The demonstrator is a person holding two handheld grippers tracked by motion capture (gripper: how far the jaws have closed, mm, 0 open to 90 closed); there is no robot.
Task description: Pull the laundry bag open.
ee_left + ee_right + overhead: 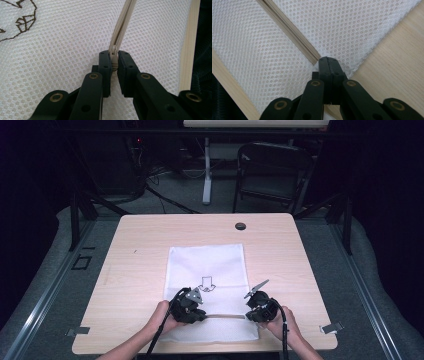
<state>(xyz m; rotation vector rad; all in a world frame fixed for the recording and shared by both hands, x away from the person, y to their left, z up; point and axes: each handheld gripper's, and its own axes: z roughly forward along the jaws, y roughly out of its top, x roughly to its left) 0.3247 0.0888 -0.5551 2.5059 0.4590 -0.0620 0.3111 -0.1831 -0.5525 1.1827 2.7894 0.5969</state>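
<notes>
In the high view a white mesh bag (207, 285) lies flat on the wooden surface (130, 265), near the middle of its near edge, with a small dark line drawing (206, 284) at its centre. A beige zipper (225, 316) runs across the bag parallel to the surface's near edge. The left hand-held gripper (204, 315) sits at the zipper's left end and the right hand-held gripper (247, 316) at its right end, each held by a hand coming in from the near edge; the two point towards each other along the zipper. A small black round cap (240, 226) sits in the surface near its far edge, and a dark folding chair (272, 172) stands on the floor beyond. In the left gripper view the left hand-held gripper (113, 58) has its jaws narrowed onto the zipper's slider (114, 53), the pads pressing it from both sides, with the zipper (123, 21) running away from it over the mesh bag (62, 50) and part of the line drawing (23, 22) at the upper left. In the right gripper view the right hand-held gripper (327, 60) has its jaws fully together, pinching the end of the zipper (292, 33) where the mesh bag (257, 57) nears its corner, close to the bare surface (392, 67).
</notes>
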